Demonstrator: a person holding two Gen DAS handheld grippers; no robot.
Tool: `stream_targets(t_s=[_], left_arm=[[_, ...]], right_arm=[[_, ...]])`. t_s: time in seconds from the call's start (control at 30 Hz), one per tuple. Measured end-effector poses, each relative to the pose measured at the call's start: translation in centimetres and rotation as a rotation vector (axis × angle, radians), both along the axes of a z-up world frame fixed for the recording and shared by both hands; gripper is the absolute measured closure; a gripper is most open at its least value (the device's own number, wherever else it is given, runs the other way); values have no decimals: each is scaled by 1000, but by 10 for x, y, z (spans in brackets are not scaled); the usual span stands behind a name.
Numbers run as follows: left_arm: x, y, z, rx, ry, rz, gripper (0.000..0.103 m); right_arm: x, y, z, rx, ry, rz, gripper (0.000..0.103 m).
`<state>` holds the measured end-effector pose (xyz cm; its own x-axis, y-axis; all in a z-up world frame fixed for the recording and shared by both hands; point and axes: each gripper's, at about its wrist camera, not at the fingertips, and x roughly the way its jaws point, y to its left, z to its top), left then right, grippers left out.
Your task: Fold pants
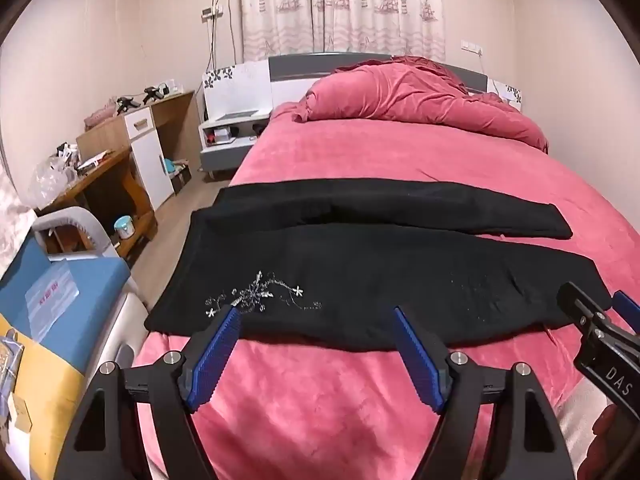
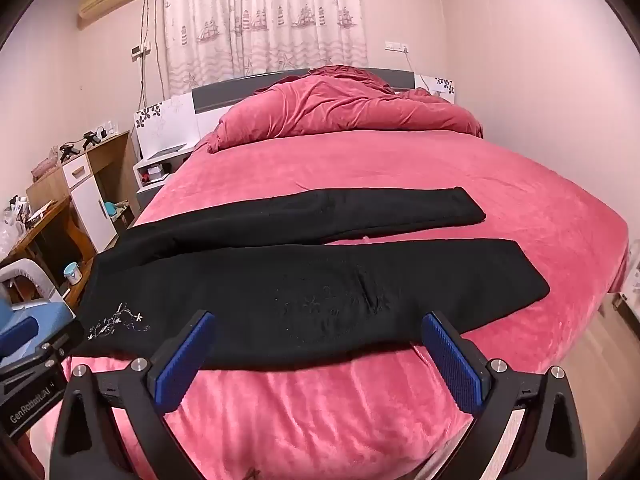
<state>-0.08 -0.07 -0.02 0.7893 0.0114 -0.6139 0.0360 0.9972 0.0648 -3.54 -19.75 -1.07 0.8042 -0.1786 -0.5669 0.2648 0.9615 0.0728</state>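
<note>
A: Black pants [image 1: 360,276] are seen spread flat across the pink bed [image 1: 400,160]; the waist is turned to the left edge, the legs are run out to the right.

B: And the legs are parted — the far leg [image 2: 360,212] is laid at an angle away from the near leg [image 2: 360,280], with a strip of pink sheet shown between their cuffs.

A: Silver embroidery [image 1: 260,294] is picked out on the near side by the waist; the left gripper [image 1: 316,316] is held just over it, its blue pads [image 1: 216,356] spread wide, nothing gripped between them.

B: The right gripper [image 2: 318,320] is held over the near hem of the near leg; its pads [image 2: 450,360] are likewise kept well apart — no cloth is pinched.

A: Both grippers are angled down at the bed's near edge; whether the cloth is touched by the tips cannot be told.

B: A rumpled pink duvet [image 2: 344,108] is heaped at the headboard, well apart from the pants; a wooden desk [image 1: 104,176] is noted off to the left.
</note>
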Motion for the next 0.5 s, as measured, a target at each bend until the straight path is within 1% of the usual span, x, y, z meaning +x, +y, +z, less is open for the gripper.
stream_targets(t_s=[0.07, 0.1, 0.13, 0.17, 0.2, 0.33, 0.5], left_arm=[[-3, -2, 0, 14, -10, 7, 24], [-9, -11, -5, 45, -15, -1, 24], [-2, -9, -8, 26, 23, -7, 24], [-4, -10, -8, 19, 18, -6, 24], [-1, -6, -9, -6, 35, -9, 24], [1, -1, -8, -22, 47, -20, 24], [3, 0, -9, -23, 58, -23, 24]], right_arm=[[0, 0, 0, 3, 0, 0, 0], [0, 0, 0, 2, 1, 0, 0], [0, 0, -1, 2, 4, 0, 0], [-1, 0, -1, 2, 5, 1, 0], [-1, 0, 0, 2, 7, 1, 0], [0, -1, -3, 5, 16, -1, 0], [-1, -2, -3, 7, 23, 0, 0]])
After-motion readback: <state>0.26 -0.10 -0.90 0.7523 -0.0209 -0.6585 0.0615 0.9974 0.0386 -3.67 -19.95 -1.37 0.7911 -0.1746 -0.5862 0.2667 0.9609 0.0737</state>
